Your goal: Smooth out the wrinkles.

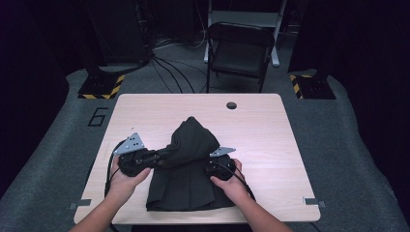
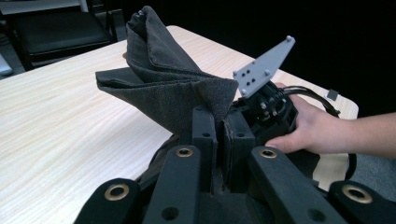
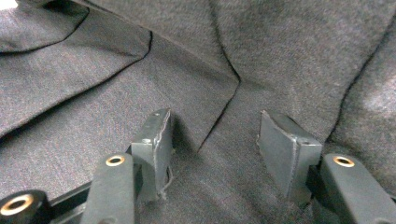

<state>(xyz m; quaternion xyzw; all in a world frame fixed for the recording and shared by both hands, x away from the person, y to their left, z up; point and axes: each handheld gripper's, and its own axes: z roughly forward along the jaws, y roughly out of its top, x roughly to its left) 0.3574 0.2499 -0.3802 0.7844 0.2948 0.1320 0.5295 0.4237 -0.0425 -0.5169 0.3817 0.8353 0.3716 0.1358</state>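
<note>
A dark grey garment lies on the pale wooden table, its near part flat and its far part pulled up into a peaked fold. From the left, my left gripper is shut on an edge of that raised fold. The left gripper view shows its jaws pressed together with a corner of the cloth pinched between them. My right gripper rests at the garment's right side under its grey plate. Seen from the right gripper view, the right gripper stands open, with its pads apart against the cloth and a crease running between them.
The table has a round cable hole near its far edge and bare wood around the garment. A black folding chair and floor cables sit beyond the table. Cables trail from both grippers toward the near edge.
</note>
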